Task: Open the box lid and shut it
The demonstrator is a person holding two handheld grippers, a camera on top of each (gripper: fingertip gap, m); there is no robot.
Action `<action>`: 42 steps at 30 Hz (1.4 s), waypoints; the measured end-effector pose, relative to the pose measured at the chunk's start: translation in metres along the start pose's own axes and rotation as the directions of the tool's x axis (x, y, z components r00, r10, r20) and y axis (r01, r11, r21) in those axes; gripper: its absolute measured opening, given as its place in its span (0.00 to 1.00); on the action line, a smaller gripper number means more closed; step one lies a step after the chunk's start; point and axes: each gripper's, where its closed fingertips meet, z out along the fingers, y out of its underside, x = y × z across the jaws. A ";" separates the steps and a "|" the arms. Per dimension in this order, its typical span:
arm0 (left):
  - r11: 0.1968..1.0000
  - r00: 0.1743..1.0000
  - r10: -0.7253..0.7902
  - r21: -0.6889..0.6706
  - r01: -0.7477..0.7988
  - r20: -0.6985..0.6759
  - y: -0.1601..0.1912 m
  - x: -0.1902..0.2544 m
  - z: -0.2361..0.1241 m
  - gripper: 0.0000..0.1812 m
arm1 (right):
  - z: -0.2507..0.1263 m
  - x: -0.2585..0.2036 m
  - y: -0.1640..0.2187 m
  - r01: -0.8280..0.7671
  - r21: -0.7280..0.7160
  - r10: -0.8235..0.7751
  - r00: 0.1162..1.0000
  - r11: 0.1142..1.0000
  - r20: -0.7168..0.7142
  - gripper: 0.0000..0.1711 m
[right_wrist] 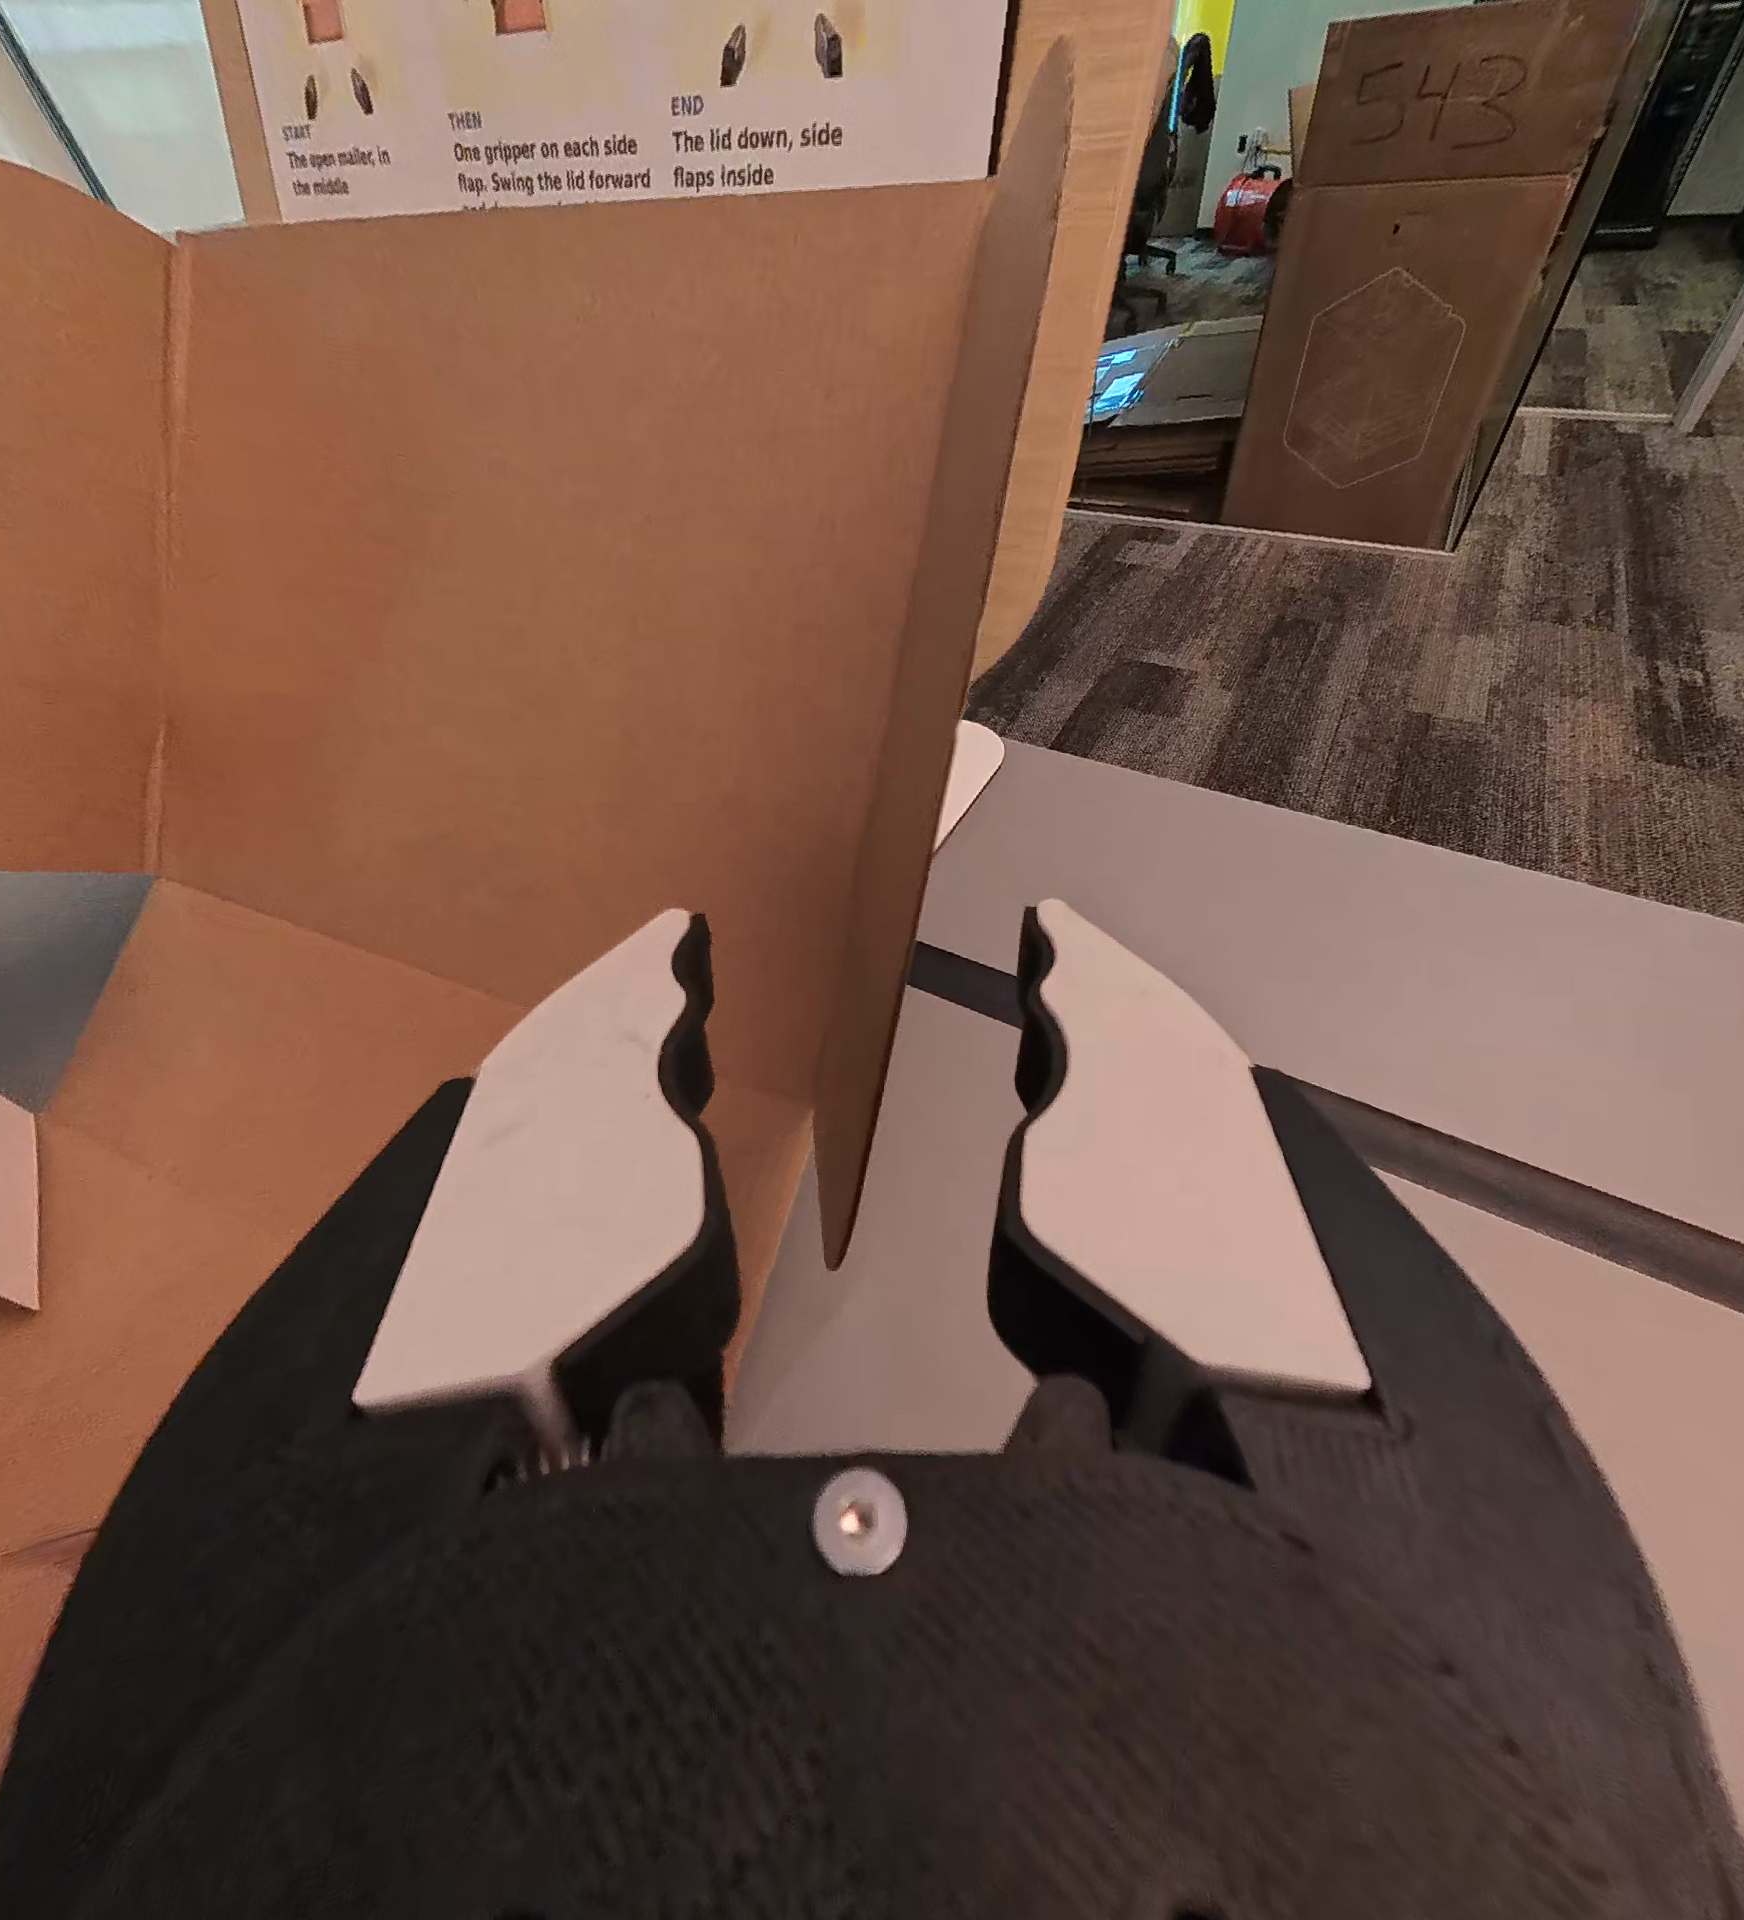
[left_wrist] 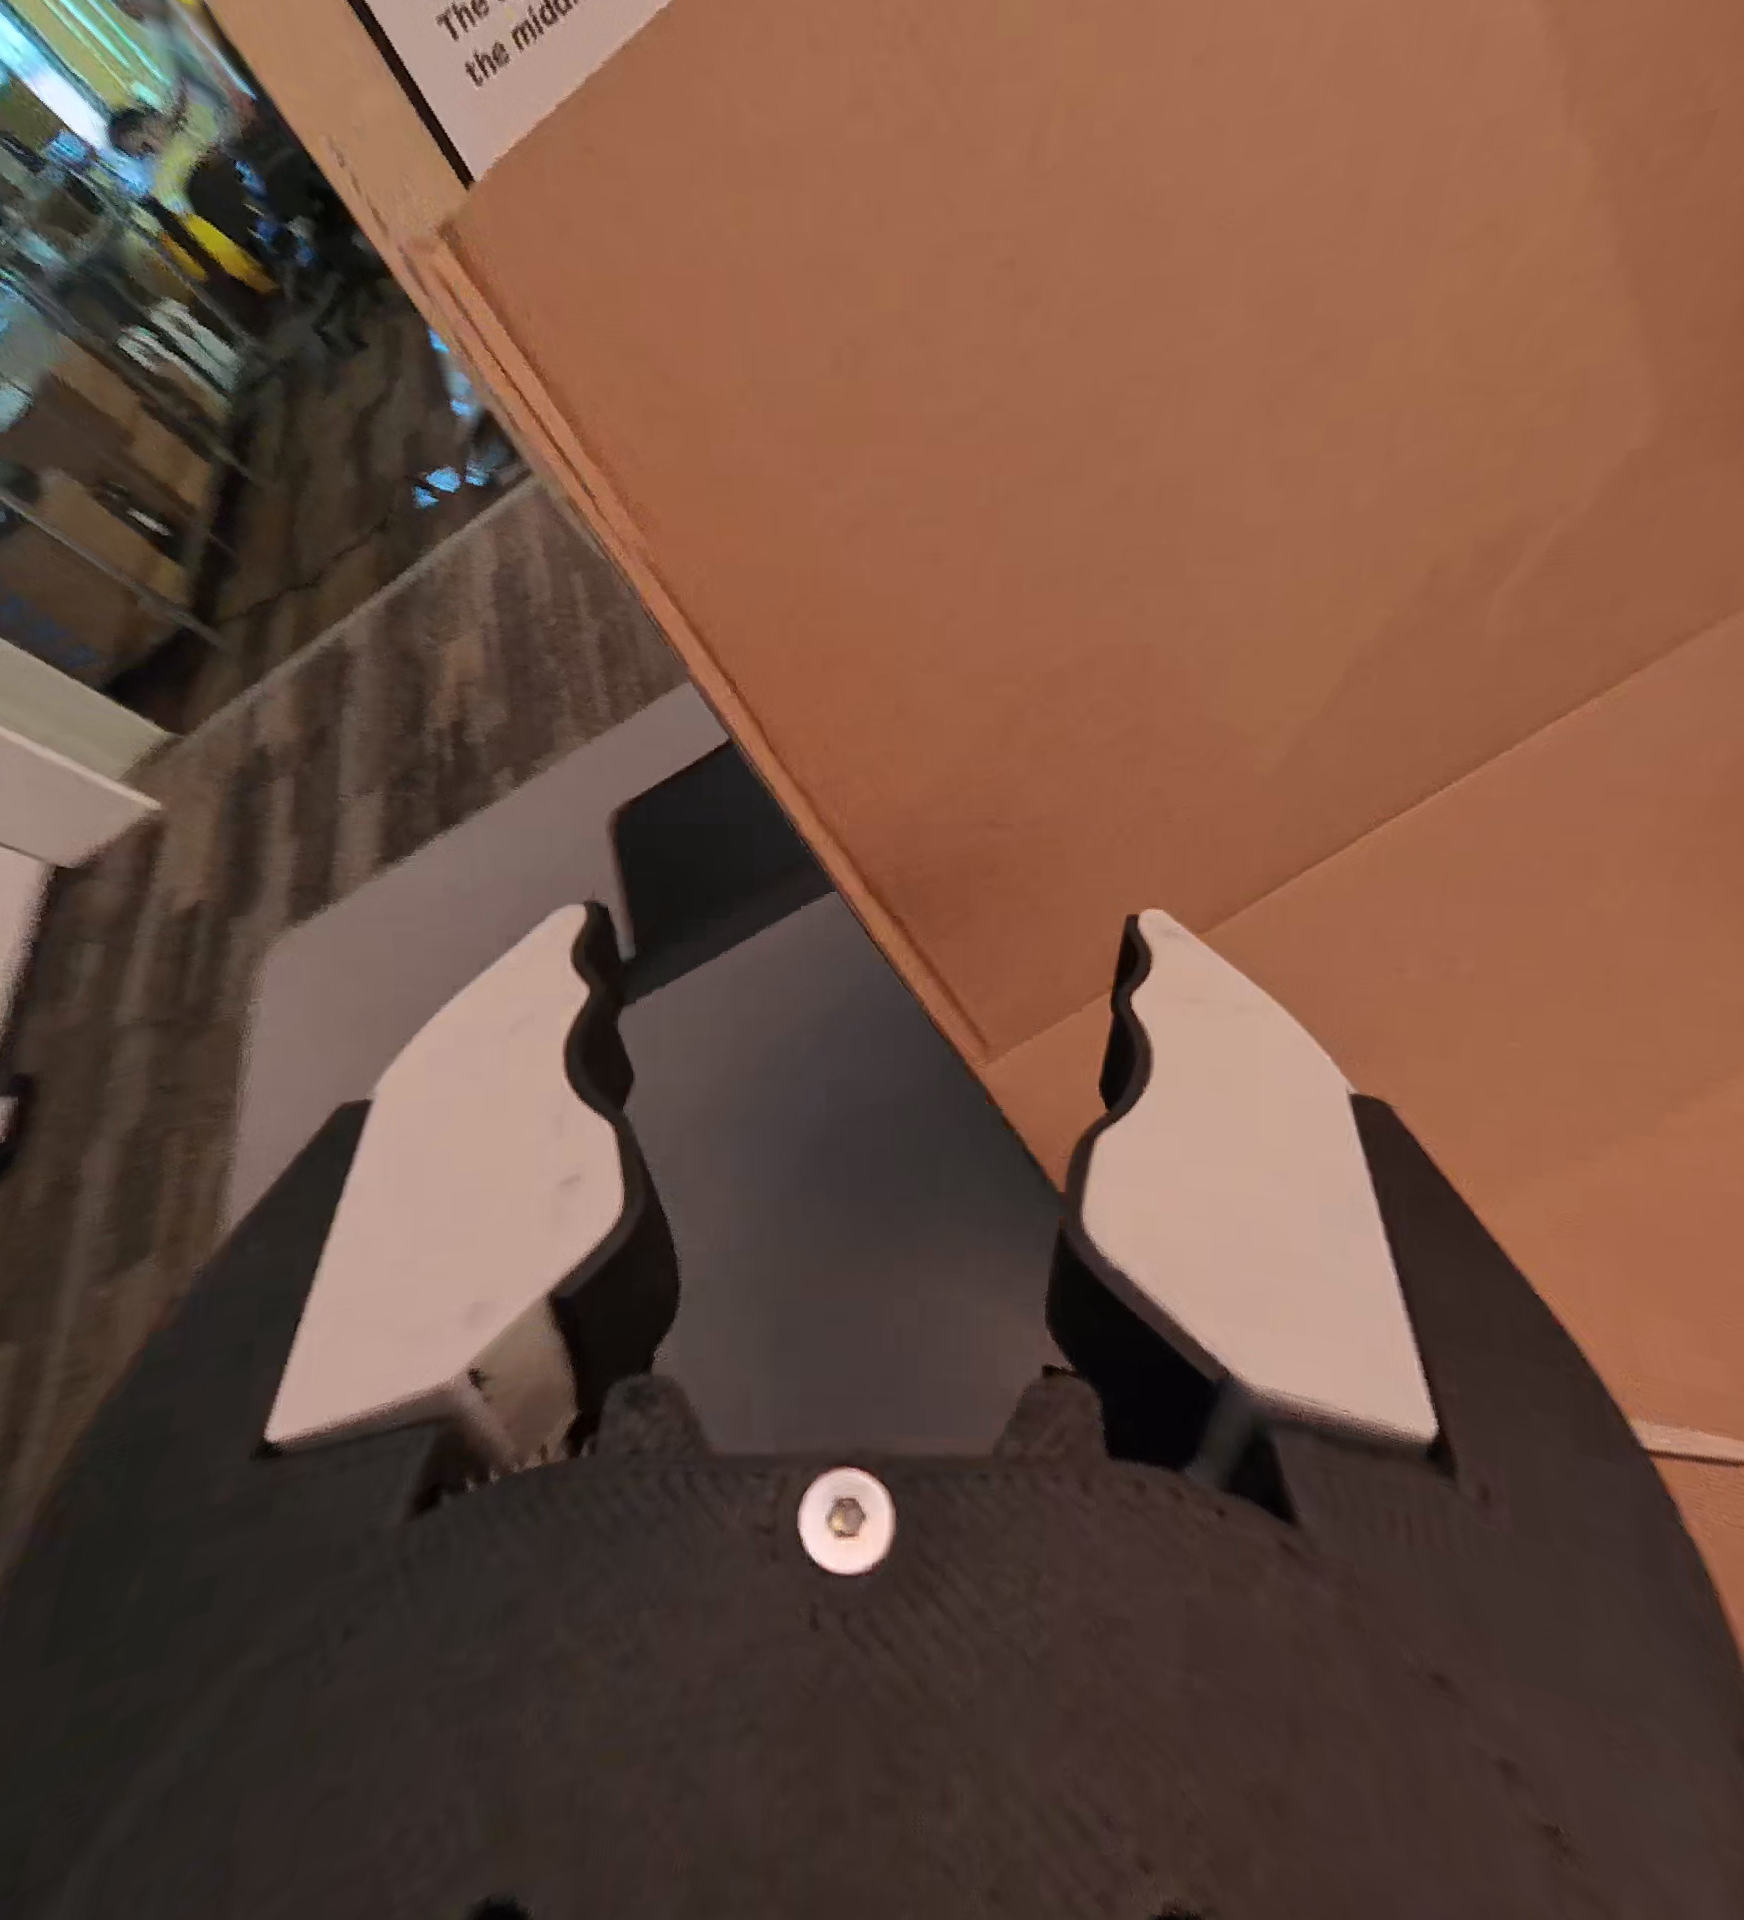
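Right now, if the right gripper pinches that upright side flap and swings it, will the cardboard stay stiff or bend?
Probably bends somewhat: the side flap is thin, seen edge-on, already bowed. It looks light. The right gripper is open, straddling it.

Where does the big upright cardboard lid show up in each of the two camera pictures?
Left wrist view: the lid fills the upper right, its edge slanting down between the open left gripper fingers.
Right wrist view: the lid stands centre-left; its side flap points into the open right gripper.
Shared landmark: the white instruction sheet behind the lid.
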 end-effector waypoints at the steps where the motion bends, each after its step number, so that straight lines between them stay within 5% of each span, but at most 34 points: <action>1: 0.999 0.998 0.054 -0.003 -0.054 0.044 -0.001 -0.002 0.000 0.50 | 0.001 0.000 0.001 0.004 -0.003 -0.004 1.000 1.000 -0.001 0.33; 14: 0.957 0.932 0.291 -0.067 -0.283 0.217 -0.003 -0.005 -0.001 0.48 | 0.008 -0.007 0.008 0.041 -0.030 -0.041 0.999 0.999 0.015 0.24; 42: 0.994 0.991 0.113 -0.006 -0.113 0.073 0.002 0.004 0.008 0.42 | 0.005 -0.009 0.011 0.089 -0.044 -0.087 0.995 0.995 0.052 0.04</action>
